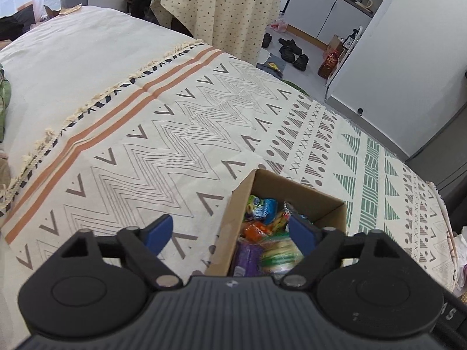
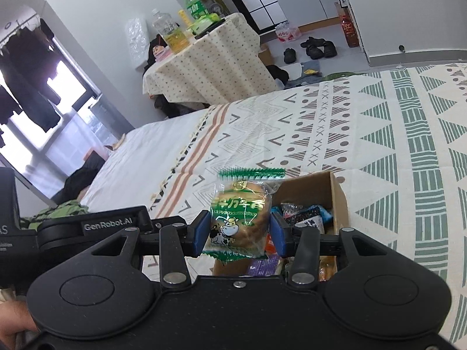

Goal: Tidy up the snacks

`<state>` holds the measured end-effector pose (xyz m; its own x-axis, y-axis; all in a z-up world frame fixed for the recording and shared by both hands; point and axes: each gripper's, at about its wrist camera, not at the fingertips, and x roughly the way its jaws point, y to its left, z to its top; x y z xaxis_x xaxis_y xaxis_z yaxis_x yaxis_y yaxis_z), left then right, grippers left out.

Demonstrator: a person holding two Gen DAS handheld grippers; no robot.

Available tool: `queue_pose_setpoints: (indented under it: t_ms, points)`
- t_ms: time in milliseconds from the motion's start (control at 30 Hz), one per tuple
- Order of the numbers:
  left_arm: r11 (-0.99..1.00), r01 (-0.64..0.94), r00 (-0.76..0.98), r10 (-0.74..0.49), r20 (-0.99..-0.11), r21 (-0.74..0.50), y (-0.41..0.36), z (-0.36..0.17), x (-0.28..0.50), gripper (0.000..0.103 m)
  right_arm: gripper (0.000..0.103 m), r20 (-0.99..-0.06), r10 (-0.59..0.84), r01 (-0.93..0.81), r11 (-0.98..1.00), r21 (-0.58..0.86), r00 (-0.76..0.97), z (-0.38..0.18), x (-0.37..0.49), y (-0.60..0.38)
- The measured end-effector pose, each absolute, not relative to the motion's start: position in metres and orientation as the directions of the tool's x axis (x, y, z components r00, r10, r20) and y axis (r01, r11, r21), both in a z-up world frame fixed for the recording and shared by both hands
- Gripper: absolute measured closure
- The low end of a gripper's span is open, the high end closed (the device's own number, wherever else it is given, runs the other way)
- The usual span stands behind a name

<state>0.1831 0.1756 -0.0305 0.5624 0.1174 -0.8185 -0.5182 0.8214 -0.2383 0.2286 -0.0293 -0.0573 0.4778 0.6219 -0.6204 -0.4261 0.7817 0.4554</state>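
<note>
A cardboard box (image 1: 233,204) full of colourful snack packets (image 1: 262,210) sits on a patterned bedspread (image 1: 163,134). My left gripper (image 1: 230,232) is open and empty, hovering over the box's left wall, one blue finger outside and one over the snacks. My right gripper (image 2: 240,230) is shut on a green-and-clear bread packet with a cow picture (image 2: 239,218), held above the left edge of the box (image 2: 335,186). More packets (image 2: 303,215) lie in the box below.
The left gripper's body (image 2: 87,224) is at the left in the right wrist view. A small table under a dotted cloth (image 2: 204,67) with bottles stands beyond the bed. Shoes (image 2: 315,46) lie on the floor. White cabinets (image 1: 327,5) line the far wall.
</note>
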Motion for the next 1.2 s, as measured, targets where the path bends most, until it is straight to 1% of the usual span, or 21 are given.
queue_pose_setpoints:
  t_ms: [67, 133, 267, 333, 567, 633, 667, 767, 833, 900, 1200]
  points:
    - [0.825, -0.516, 0.558, 0.118, -0.821, -0.231, 0.175, -0.03, 0.181, 0.011, 0.049, -0.615, 0.623, -0.42, 0.781, 0.462, 0.484, -0.057, 0.227, -0.034]
    - [0.83, -0.51, 0.553, 0.115, -0.825, -0.227, 0.173, -0.03, 0.179, 0.007, 0.044, -0.617, 0.609, -0.403, 0.793, 0.457, 0.498, -0.057, 0.226, -0.039]
    - [0.841, -0.495, 0.548, 0.108, -0.829, -0.218, 0.167, -0.03, 0.173, 0.006, 0.037, -0.618, 0.584, -0.363, 0.812, 0.458, 0.526, -0.057, 0.221, -0.055]
    - [0.844, -0.492, 0.542, 0.104, -0.834, -0.214, 0.164, -0.029, 0.17, 0.006, 0.031, -0.617, 0.576, -0.35, 0.817, 0.459, 0.536, -0.057, 0.217, -0.062]
    - [0.868, -0.452, 0.549, 0.088, -0.831, -0.207, 0.148, -0.021, 0.156, 0.005, 0.019, -0.611, 0.557, -0.338, 0.829, 0.445, 0.563, -0.05, 0.203, -0.08]
    - [0.873, -0.438, 0.554, 0.075, -0.829, -0.213, 0.142, -0.018, 0.151, 0.002, 0.013, -0.61, 0.547, -0.335, 0.836, 0.434, 0.574, -0.047, 0.199, -0.085]
    - [0.876, -0.432, 0.555, 0.068, -0.829, -0.217, 0.139, -0.017, 0.148, 0.0, 0.012, -0.609, 0.541, -0.332, 0.84, 0.43, 0.58, -0.045, 0.197, -0.087]
    - [0.894, -0.395, 0.566, 0.054, -0.823, -0.213, 0.128, -0.012, 0.14, 0.0, 0.01, -0.604, 0.528, -0.318, 0.847, 0.426, 0.596, -0.039, 0.189, -0.099]
    - [0.905, -0.372, 0.566, 0.046, -0.823, -0.205, 0.12, -0.009, 0.135, 0.0, 0.003, -0.597, 0.524, -0.308, 0.848, 0.43, 0.608, -0.034, 0.182, -0.107]
    - [0.913, -0.356, 0.567, 0.041, -0.823, -0.2, 0.114, -0.007, 0.13, 0.0, 0.0, -0.585, 0.516, -0.299, 0.851, 0.431, 0.625, -0.031, 0.174, -0.117]
    - [0.938, -0.291, 0.594, 0.024, -0.804, -0.187, 0.091, 0.007, 0.102, 0.0, 0.0, -0.572, 0.49, -0.273, 0.863, 0.426, 0.658, -0.017, 0.14, -0.151]
